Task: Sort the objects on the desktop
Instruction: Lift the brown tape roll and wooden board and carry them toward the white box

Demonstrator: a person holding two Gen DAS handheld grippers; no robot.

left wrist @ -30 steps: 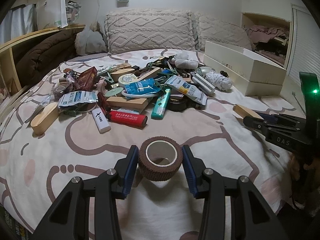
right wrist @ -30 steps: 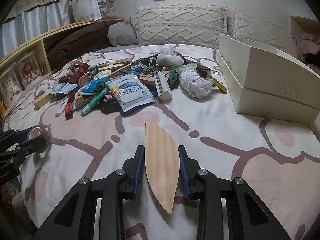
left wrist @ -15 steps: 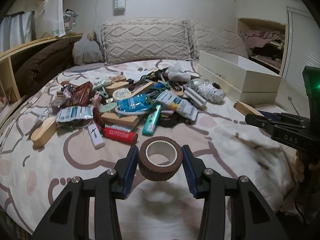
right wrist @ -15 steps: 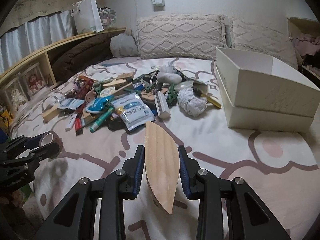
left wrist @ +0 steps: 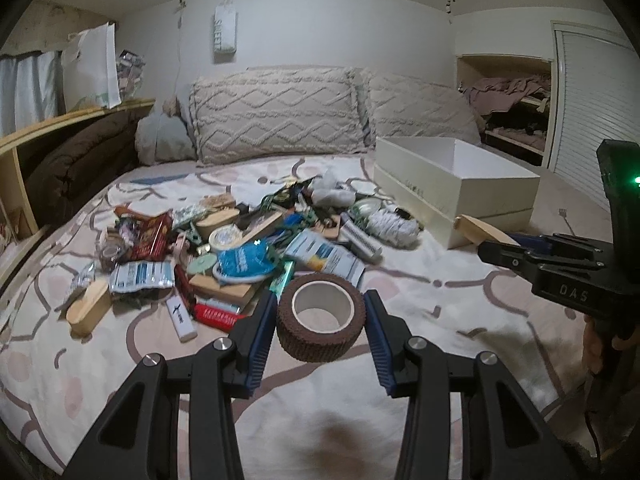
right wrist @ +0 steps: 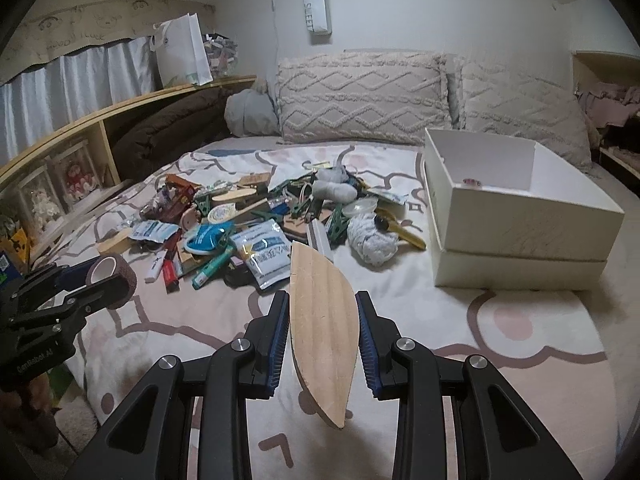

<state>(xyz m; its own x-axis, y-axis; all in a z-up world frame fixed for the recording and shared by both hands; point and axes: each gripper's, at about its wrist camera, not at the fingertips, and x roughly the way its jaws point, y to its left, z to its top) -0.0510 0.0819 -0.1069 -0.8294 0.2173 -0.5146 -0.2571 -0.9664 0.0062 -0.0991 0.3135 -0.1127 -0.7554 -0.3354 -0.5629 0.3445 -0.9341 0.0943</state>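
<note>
Left wrist view: the left gripper is clamping a brown tape roll between its 2 blue pads, the roll's hollow core facing up and the roll hanging clear above the patterned bedspread. Right wrist view: the right gripper is pinching a flat, leaf-shaped wooden piece by its 2 long edges, 1 pointed tip aiming toward the white box. The landmark for all positions is this open white box, which is sitting on the bedspread in front of 2 knitted pillows. To the left of the box, a heap of mixed objects is lying on the bedspread; a white bundle of cloth and a yellow-handled tool are lying at the heap's edge nearest the box. The wooden piece is hovering in front of the box's left corner, well apart from it. The tape roll is hanging farther left, on the far side of the heap from the box.
</note>
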